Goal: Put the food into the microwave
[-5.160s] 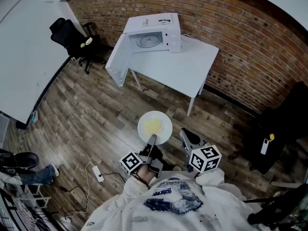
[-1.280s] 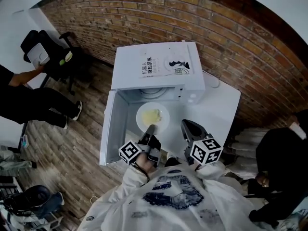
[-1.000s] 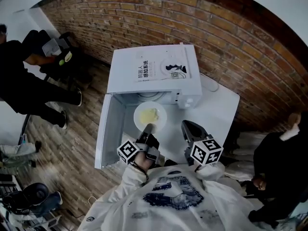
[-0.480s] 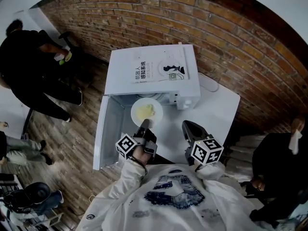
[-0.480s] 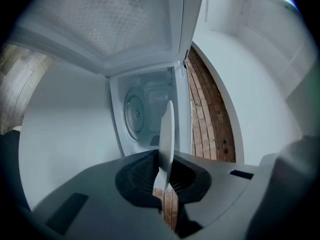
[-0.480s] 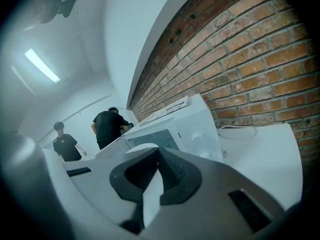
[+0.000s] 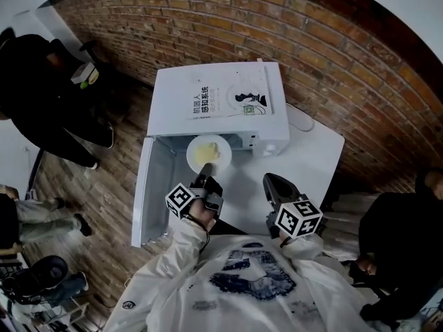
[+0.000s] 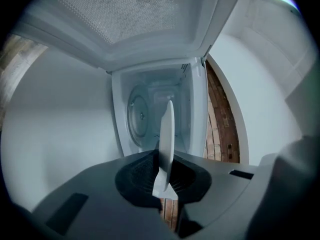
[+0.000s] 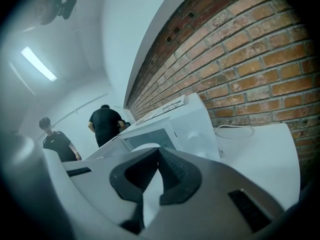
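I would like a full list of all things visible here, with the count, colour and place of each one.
microwave: one, white, on the table, door open at the view's left
plate: one, white, at the microwave's opening
food: one portion, yellow, on the plate
table: one, white, against the brick wall
cable: one, white, on the table beside the microwave
brick wall: one, red-brown, behind the table
floor: one, brown wood, left of the table
bystanders: at least two, dark clothes, upper left and lower right
left gripper: one, dark, shut on the plate's rim
right gripper: one, dark, shut, empty, over the table
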`<state>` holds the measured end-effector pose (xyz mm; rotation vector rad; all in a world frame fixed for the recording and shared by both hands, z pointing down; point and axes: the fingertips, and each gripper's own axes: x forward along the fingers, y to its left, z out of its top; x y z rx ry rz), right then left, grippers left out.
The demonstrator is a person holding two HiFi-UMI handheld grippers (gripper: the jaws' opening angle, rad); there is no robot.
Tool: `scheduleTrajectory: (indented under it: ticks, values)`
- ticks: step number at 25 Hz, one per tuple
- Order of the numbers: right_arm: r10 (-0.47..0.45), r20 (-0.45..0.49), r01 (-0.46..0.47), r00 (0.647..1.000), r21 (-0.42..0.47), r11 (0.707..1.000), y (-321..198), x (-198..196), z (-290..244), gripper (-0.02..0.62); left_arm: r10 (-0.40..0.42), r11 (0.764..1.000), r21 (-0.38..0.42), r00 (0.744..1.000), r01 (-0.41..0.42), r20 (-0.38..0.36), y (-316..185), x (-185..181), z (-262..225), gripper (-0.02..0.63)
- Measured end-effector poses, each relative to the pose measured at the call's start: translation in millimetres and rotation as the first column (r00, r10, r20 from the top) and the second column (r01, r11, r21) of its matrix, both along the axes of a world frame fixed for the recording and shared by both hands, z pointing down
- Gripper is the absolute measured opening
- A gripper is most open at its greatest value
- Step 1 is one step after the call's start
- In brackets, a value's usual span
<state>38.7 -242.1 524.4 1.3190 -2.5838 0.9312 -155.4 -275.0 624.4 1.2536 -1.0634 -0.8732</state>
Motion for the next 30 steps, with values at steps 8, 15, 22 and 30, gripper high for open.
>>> scheduleTrajectory:
  ticks: [8,15,22,30]
  values:
    - [0.020,-0.024,-0.020,1.000,-0.012,1.000,0,7,3,0.014,-0.010,1.000,-0.013,0.999,0.009,-0.034,-18,-2,24,0.032]
    - [0.023,-0.035,-0.024,0.999,-0.018,1.000,-3,8,5,0.014,-0.036,0.999,-0.033,0.996,0.033,-0.079,-33,-6,49,0.032]
    - [0.027,-0.051,-0.028,0.998,-0.020,0.999,-3,8,6,0.014,-0.060,0.997,-0.061,0.993,0.054,-0.102,-46,-12,71,0.032]
    - [0.042,-0.067,-0.044,0.997,-0.037,0.998,-2,14,12,0.014,-0.068,0.995,-0.077,0.993,0.060,-0.094,-60,-15,87,0.032]
